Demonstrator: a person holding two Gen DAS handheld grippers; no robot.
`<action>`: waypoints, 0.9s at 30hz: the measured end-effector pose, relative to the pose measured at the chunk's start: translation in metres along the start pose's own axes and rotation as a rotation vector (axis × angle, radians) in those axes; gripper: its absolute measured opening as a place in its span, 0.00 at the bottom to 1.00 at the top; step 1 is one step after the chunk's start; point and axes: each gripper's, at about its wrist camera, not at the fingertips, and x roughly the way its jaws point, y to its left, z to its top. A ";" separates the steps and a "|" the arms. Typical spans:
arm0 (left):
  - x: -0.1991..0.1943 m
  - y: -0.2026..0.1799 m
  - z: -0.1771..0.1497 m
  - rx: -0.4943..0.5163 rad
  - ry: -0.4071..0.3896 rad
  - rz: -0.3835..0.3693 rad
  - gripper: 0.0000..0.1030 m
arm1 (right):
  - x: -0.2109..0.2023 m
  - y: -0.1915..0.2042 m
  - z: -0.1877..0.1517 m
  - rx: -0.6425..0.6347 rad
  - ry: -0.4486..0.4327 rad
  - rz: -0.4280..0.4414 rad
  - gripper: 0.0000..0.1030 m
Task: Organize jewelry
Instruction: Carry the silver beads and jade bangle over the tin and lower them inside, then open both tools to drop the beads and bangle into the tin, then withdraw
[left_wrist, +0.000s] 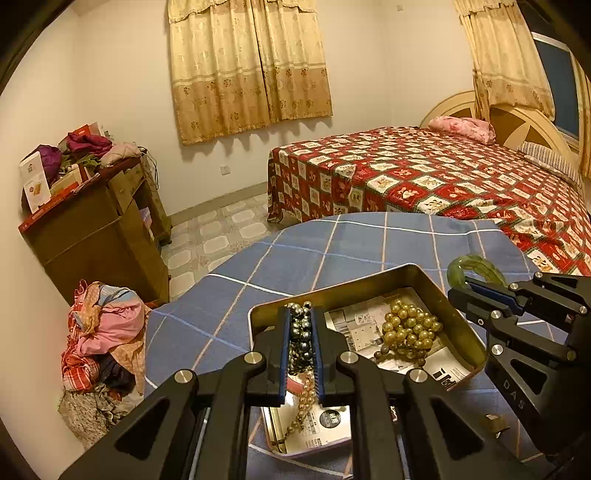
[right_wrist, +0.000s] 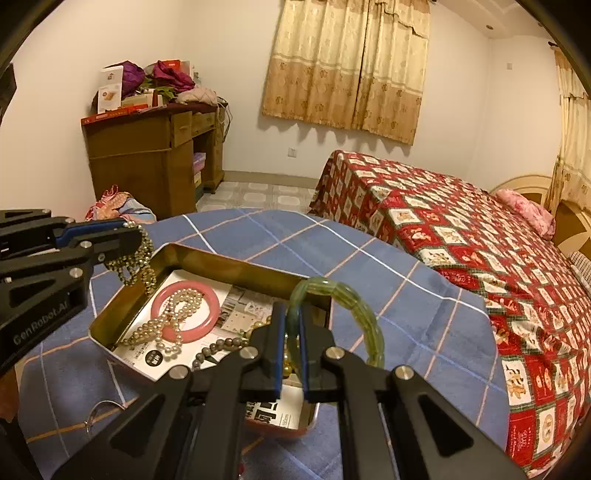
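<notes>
Looks like this one's most of the way through, going by what's already sitting in the tin (right_wrist: 173, 258). Inside it there's a pink bangle (right_wrist: 184, 312), a string of pearls (right_wrist: 166, 332) draped over it, a dark bead strand (right_wrist: 218, 349), and a heap of gold beads (left_wrist: 410, 328) at the other end, all lying on some printed paper lining the bottom.

2 pieces are up in the air, not yet put down. The left gripper (left_wrist: 301, 328) has its jaws squeezed nearly together on a dark beaded necklace (left_wrist: 303, 325), which hangs in loops right over the tin's left end. The right gripper (right_wrist: 293, 332) is pinched tight on a green bangle (right_wrist: 354, 302), holding it above the tin's right-hand side. My guess is both just need lowering in and letting go.

There's also a thin wire ring (right_wrist: 98, 415) lying loose on the cloth outside the tin, near the left gripper, and a small brownish bit (left_wrist: 493, 422) by the right one. Can't tell what that is, might be more to collect.

Surface is a table under a blue plaid cloth (left_wrist: 332, 243). It's a bedroom: bed with a red patterned cover (right_wrist: 461, 236), yellow curtains (left_wrist: 247, 66), a wooden desk (right_wrist: 147, 147) piled with stuff, clothes heaped on the tiled floor (left_wrist: 99, 339).
</notes>
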 end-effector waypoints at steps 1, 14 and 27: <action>0.002 0.000 0.000 0.000 0.004 0.001 0.10 | 0.002 0.000 0.000 0.000 0.003 0.000 0.09; 0.028 -0.004 -0.008 0.014 0.062 -0.003 0.10 | 0.018 0.005 -0.001 -0.016 0.044 0.005 0.09; 0.035 -0.008 -0.018 0.057 0.085 0.050 0.67 | 0.027 0.009 -0.004 -0.031 0.072 0.037 0.41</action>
